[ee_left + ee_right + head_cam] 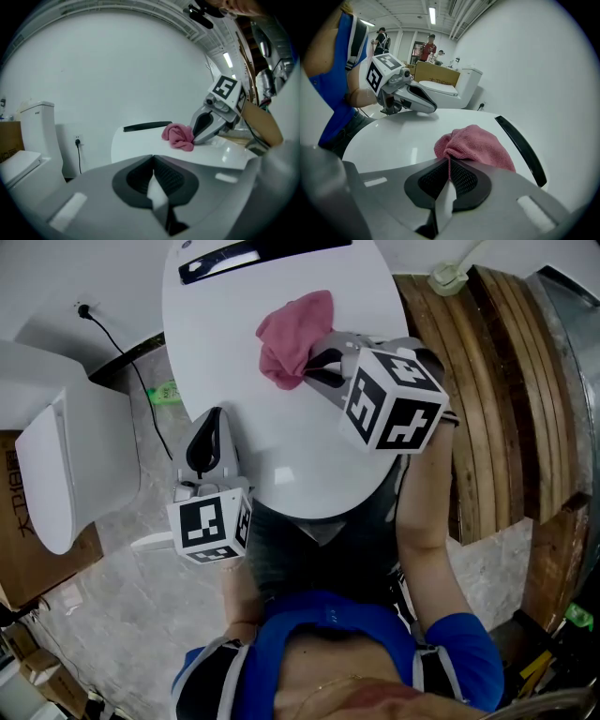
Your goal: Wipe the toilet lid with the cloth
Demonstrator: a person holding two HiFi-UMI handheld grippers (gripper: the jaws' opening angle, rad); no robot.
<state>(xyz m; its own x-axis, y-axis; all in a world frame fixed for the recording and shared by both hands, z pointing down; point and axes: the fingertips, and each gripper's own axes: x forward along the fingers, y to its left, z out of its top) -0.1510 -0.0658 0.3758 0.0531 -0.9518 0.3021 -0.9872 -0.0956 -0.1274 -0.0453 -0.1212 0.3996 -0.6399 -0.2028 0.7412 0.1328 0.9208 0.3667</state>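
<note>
Toilet lid [234,371]: white, oval and closed, directly below the person, with a black strip [253,257] across its far end.
Cloth [292,334]: pink terry, bunched into a loose heap. It lies on the far right part of the lid, short of the black strip.
Right gripper [314,367]: reaches over the lid's right side, with its marker cube toward the person.
Right fingers [461,176]: pressed narrow on a fold of the cloth's near edge. A thin pink pleat runs down between the dark ribbed pads, and the rest of the cloth spreads out beyond the tips.
Left gripper [214,418]: at the lid's front-left rim, well apart from the cloth and pointing across the lid toward it. Whether it touches the lid cannot be told.
Left fingers [166,176]: brought together tip to tip, with nothing between them.
Second toilet [66,465]: white, standing to the left with its lid down.
Power cord [122,348]: black, running from a wall socket down behind the lid's left side.
Wooden planks [487,399]: dark curved boards just right of the toilet.
Person [328,634]: wears a blue top; the bare right forearm extends to the right gripper.
</note>
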